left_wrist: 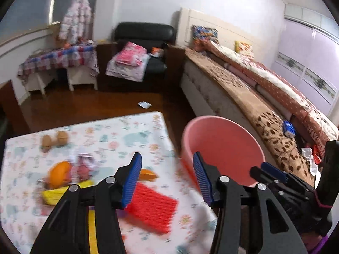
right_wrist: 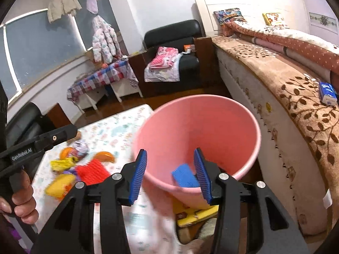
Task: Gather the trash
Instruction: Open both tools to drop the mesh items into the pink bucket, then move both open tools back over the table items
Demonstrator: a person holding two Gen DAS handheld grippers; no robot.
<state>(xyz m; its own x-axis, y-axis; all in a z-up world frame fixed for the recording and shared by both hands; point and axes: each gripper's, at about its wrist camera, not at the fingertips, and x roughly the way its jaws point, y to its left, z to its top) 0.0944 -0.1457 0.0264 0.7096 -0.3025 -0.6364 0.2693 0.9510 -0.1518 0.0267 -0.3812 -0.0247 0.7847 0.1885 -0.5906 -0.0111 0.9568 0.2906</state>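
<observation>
Spread wide and empty, both pairs of blue ribbed jaws frame what I'm steering: my right gripper (right_wrist: 170,169) hangs over the pink plastic bucket (right_wrist: 211,116), where a blue foam net (right_wrist: 184,176) lies inside. My left gripper (left_wrist: 167,177) faces the patterned table (left_wrist: 127,127), still littered with red foam netting (left_wrist: 154,207), yellow wrapper (left_wrist: 55,194) and orange peel (left_wrist: 58,173). I judge the bucket, beside the table edge, could tip if I clip its rim; motion blur makes my aim uncertain.

Black claw (right_wrist: 170,173) arms, ribbed blue pads (right_wrist: 138,176), silver screws, "GenRobot.AI" marking.
</observation>
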